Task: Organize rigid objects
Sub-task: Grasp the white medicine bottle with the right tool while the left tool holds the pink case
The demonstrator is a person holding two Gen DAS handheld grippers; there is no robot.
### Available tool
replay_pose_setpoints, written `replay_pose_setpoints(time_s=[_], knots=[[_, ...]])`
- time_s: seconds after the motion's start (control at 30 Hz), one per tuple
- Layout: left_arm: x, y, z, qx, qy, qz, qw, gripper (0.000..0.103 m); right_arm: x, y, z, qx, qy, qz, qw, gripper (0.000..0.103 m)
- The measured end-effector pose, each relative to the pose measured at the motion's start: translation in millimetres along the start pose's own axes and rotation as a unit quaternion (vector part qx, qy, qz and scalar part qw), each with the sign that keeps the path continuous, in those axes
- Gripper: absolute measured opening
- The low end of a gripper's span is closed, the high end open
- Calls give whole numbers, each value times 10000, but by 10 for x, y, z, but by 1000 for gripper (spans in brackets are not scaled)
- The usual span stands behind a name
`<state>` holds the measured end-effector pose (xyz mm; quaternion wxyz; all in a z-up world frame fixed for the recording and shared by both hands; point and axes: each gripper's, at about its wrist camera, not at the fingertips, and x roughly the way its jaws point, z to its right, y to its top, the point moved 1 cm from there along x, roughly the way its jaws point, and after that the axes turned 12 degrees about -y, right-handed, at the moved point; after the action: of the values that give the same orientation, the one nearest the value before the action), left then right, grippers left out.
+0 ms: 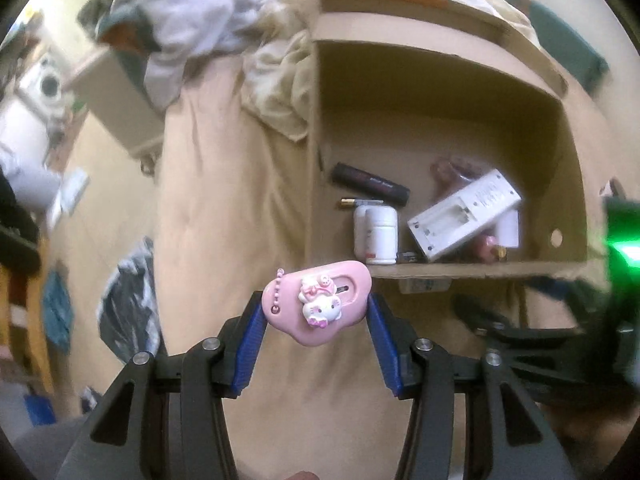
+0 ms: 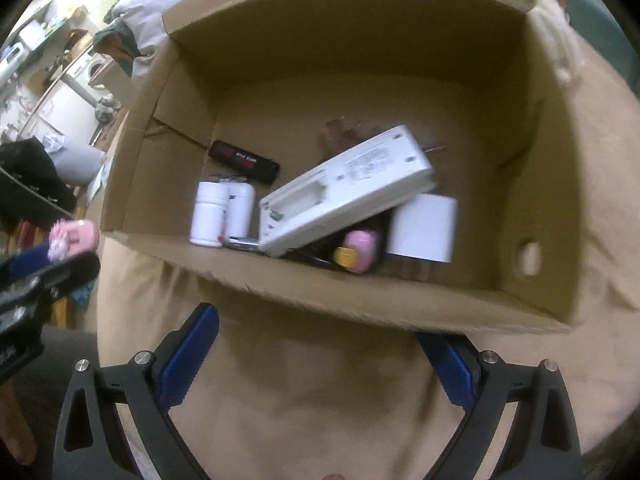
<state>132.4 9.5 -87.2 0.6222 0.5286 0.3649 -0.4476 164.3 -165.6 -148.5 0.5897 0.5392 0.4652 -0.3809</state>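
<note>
My left gripper point(image 1: 316, 308) is shut on a pink cloud-shaped case with a cartoon cat charm point(image 1: 318, 302), held above the tan bed cover just short of the cardboard box's near left corner. It also shows at the left edge of the right wrist view point(image 2: 74, 238). The open cardboard box point(image 1: 480, 270) holds a white remote-like device point(image 1: 464, 216), a white bottle point(image 1: 376, 234), a black stick point(image 1: 370, 184) and a battery point(image 1: 352, 203). My right gripper point(image 2: 324, 344) is open and empty, just below the box's near wall point(image 2: 360, 300). Inside I also see a small pink item point(image 2: 358, 250) and a white block point(image 2: 422, 226).
The box stands on a bed with a tan cover point(image 1: 224, 200). Crumpled cream bedding point(image 1: 280, 92) and grey clothing point(image 1: 176, 12) lie behind it. The right gripper's body point(image 1: 580, 340) shows at right in the left wrist view. A cluttered floor point(image 1: 80, 248) lies to the left.
</note>
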Motion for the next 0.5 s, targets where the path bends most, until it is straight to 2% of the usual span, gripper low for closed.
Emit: replay_pose_setpoints(time_s=[0.17, 0.4, 0.5], knots=[[-60, 46, -58, -192, -61, 106, 9997, 47, 214, 74, -268, -9, -141, -96, 9999, 103], [-5, 89, -43, -211, 103, 69, 9997, 47, 523, 81, -510, -143, -756, -244, 9967, 103], [9, 104, -72, -288, 103, 90, 9995, 47, 599, 102, -591, -283, -990, -64, 9947, 103]])
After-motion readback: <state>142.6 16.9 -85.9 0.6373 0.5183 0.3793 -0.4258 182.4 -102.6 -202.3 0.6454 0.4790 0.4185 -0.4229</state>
